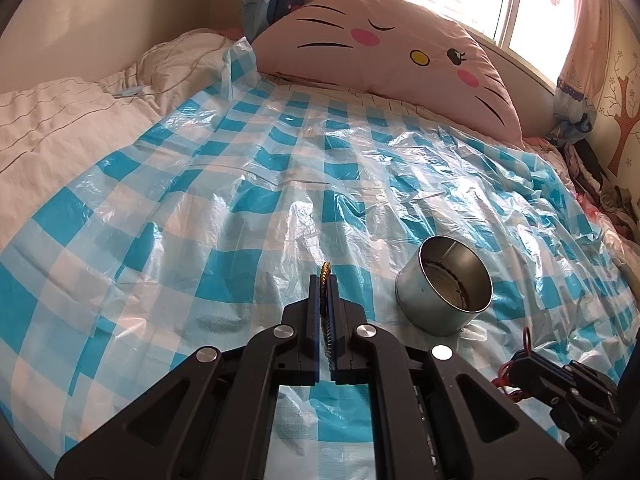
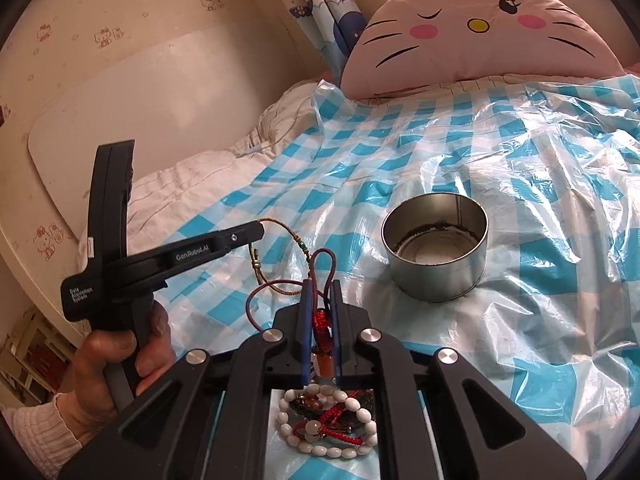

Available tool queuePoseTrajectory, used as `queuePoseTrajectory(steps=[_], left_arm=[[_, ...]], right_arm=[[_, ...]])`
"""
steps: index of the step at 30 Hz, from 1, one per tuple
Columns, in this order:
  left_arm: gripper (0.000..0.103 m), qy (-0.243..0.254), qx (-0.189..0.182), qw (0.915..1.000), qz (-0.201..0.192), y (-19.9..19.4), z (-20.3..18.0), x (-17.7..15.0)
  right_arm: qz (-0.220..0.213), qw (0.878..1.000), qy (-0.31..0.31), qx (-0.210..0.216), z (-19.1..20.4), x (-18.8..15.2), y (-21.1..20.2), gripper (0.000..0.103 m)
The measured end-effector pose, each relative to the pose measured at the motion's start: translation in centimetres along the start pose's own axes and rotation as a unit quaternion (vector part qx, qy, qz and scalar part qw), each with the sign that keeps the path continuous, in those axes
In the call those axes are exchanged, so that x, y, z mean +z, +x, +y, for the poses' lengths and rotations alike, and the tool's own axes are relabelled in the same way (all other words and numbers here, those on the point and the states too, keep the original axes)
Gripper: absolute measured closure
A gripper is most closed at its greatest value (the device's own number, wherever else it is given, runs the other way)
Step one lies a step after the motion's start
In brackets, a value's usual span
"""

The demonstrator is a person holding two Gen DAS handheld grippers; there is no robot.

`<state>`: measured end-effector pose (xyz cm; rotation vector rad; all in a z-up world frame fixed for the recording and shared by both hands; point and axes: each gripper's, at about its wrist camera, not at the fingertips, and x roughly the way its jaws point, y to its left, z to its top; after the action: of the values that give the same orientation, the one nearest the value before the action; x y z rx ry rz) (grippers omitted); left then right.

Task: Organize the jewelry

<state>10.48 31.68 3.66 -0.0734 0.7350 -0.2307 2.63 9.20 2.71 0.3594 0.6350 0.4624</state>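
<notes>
Our left gripper (image 1: pixel 325 280) pinches a gold cord (image 2: pixel 280 256), our right (image 2: pixel 322 292) a red cord (image 2: pixel 320 258); dangling loops could miss the tin (image 2: pixel 435 246).

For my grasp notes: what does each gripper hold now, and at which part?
The left gripper pinches a braided gold cord bracelet along its band. The right gripper grips a dark red cord necklace just below its loop, at the red beads.

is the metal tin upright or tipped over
Upright: the metal tin sits on its base on the checked plastic sheet, open mouth facing up, no lid.
</notes>
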Motion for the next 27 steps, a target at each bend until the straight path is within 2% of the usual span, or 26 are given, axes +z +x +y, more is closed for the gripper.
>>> queuePoseTrajectory(steps=[7, 14, 27], left_arm=[[0.1, 0.016, -0.016, 0.9995, -0.021, -1.0, -1.1, 0.2], [0.1, 0.005, -0.065, 0.9977, -0.018, -1.6, -1.9, 0.6], [0.1, 0.007, -0.171, 0.9852, 0.004, -0.6, -5.9, 4.3]], right_arm=[[-0.041, 0.998, 0.045, 0.024, -1.9, 0.7, -1.9, 0.094], [-0.071, 0.993, 0.089, 0.026, -4.3, 1.6, -3.0, 0.094], [-0.083, 0.992, 0.086, 0.03, -5.1, 4.4, -1.6, 0.094]])
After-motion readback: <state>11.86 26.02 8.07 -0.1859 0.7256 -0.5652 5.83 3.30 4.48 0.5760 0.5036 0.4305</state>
